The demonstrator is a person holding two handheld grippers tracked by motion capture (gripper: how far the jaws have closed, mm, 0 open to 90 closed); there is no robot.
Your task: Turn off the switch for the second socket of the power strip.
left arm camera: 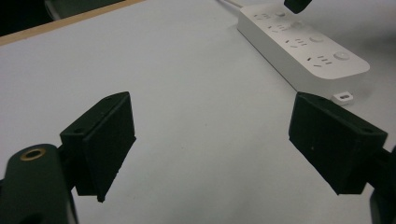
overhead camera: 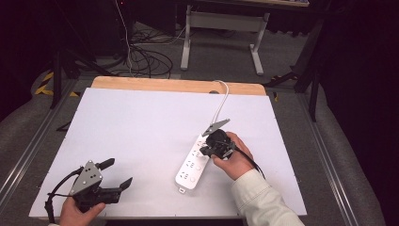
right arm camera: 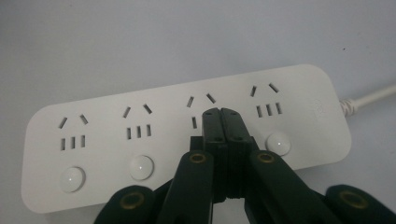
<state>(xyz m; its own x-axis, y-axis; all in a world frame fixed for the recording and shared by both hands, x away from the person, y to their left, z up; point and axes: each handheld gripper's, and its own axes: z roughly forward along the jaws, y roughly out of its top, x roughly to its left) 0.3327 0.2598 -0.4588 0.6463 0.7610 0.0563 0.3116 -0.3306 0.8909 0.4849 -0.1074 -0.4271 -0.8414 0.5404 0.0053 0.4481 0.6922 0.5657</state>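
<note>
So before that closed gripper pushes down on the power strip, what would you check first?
1. Right gripper shut, jaws pressed together: ok.
2. Its tip over the third socket group of the power strip, where that group's button would be: ok; the button itself is hidden.
3. Tip touching the strip: cannot tell.
4. Strip lying flat on the white table: ok.
5. Left gripper open, apart from the strip: ok.
6. Strip's cable free, running off the far edge: ok.
</note>
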